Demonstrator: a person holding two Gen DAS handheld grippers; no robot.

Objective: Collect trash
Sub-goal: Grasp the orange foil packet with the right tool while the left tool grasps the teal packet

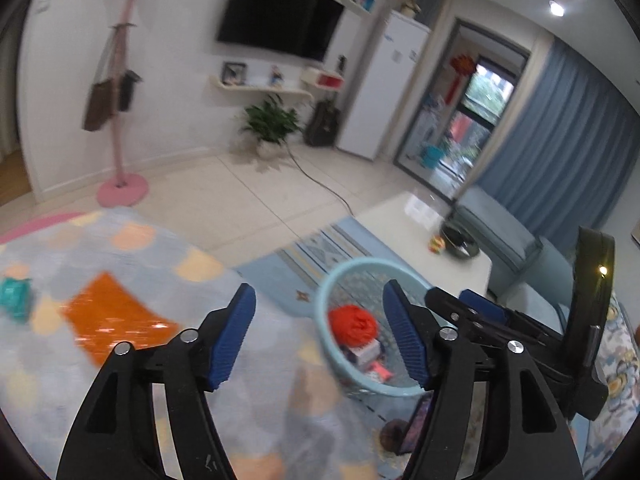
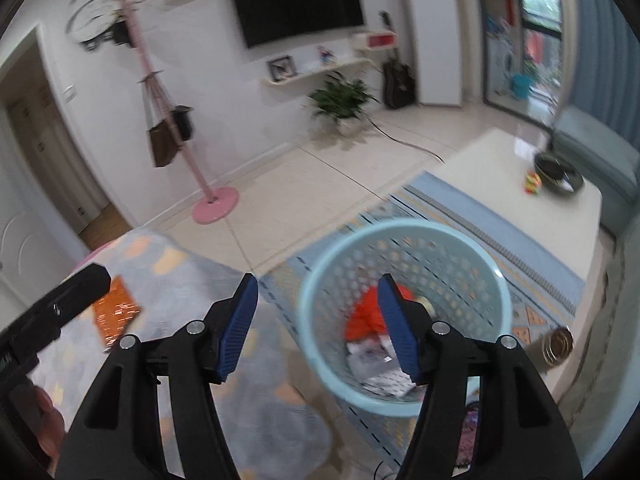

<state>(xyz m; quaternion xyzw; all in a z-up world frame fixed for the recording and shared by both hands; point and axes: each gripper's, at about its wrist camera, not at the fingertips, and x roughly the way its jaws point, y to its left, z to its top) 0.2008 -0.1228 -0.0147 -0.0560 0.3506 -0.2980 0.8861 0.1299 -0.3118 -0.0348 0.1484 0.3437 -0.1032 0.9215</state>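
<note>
A light blue plastic basket (image 1: 326, 300) (image 2: 404, 236) stands on the patterned rug and holds an orange crumpled piece (image 1: 354, 323) (image 2: 364, 316) and some paper trash (image 2: 384, 380). An orange foil wrapper (image 1: 114, 316) (image 2: 116, 308) and a teal crumpled item (image 1: 15, 295) lie on the grey spotted blanket (image 1: 132, 256). My left gripper (image 1: 320, 336) is open and empty, above the blanket beside the basket. My right gripper (image 2: 316, 324) is open and empty, above the basket's near left rim. It also shows in the left wrist view (image 1: 476, 308).
A white coffee table (image 2: 500, 168) behind the basket carries a dark bowl (image 2: 558, 172) and a colourful ball (image 2: 533, 182). A round tin (image 2: 557, 346) lies right of the basket. A pink coat stand (image 2: 212, 204), a potted plant (image 2: 344, 100) and a blue sofa (image 1: 516, 248) stand around.
</note>
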